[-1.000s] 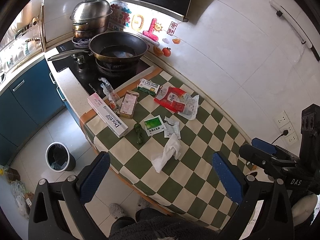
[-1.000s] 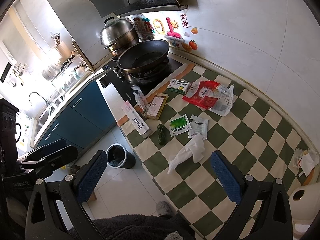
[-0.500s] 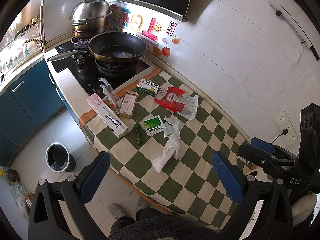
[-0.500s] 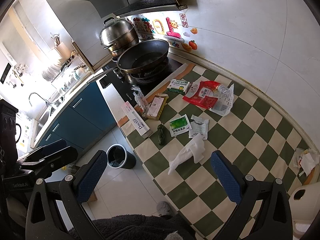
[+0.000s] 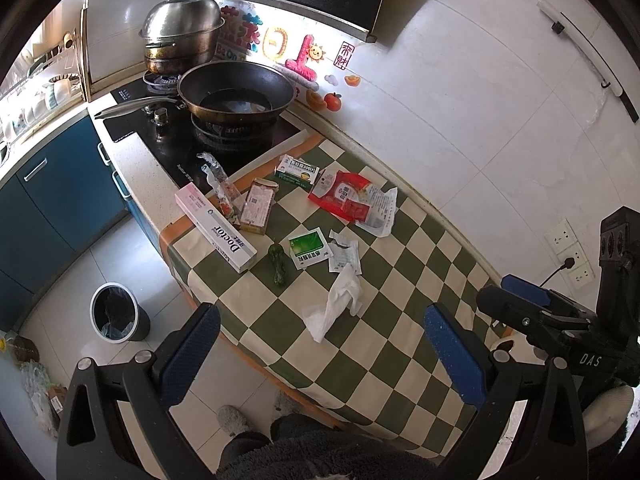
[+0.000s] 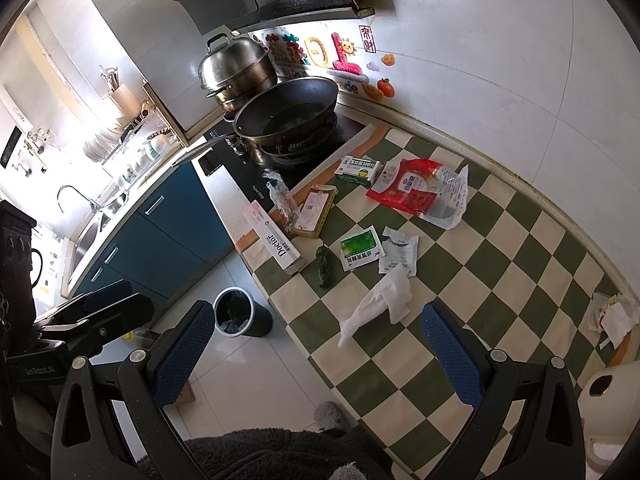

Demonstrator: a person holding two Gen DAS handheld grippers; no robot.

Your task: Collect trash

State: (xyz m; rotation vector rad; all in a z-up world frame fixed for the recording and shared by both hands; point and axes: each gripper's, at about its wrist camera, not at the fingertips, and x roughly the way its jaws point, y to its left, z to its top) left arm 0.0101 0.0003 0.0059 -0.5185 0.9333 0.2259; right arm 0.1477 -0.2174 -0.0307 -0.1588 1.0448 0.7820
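Note:
Litter lies on a green-and-cream checked counter [image 5: 404,320]: a crumpled white tissue [image 5: 336,306] [image 6: 380,304], a green sachet [image 5: 309,248] [image 6: 359,249], a torn white wrapper [image 5: 345,255], a dark green scrap [image 5: 278,264], a red-and-clear bag [image 5: 352,200] [image 6: 420,192], a green medicine box [image 5: 298,171], a brown box [image 5: 258,208], a long "Doctor" box [image 5: 216,233] and a clear wrapper [image 5: 218,184]. Both grippers hover high above the counter's near edge. My left gripper [image 5: 320,354] is open and holds nothing. My right gripper [image 6: 316,354] is open and holds nothing.
A small bin with a black liner [image 5: 116,314] [image 6: 238,312] stands on the floor left of the counter. A wok [image 5: 236,92] and a steel pot [image 5: 182,36] sit on the hob behind. More wrappers [image 6: 612,316] lie at the counter's right end, by a white appliance [image 6: 608,392].

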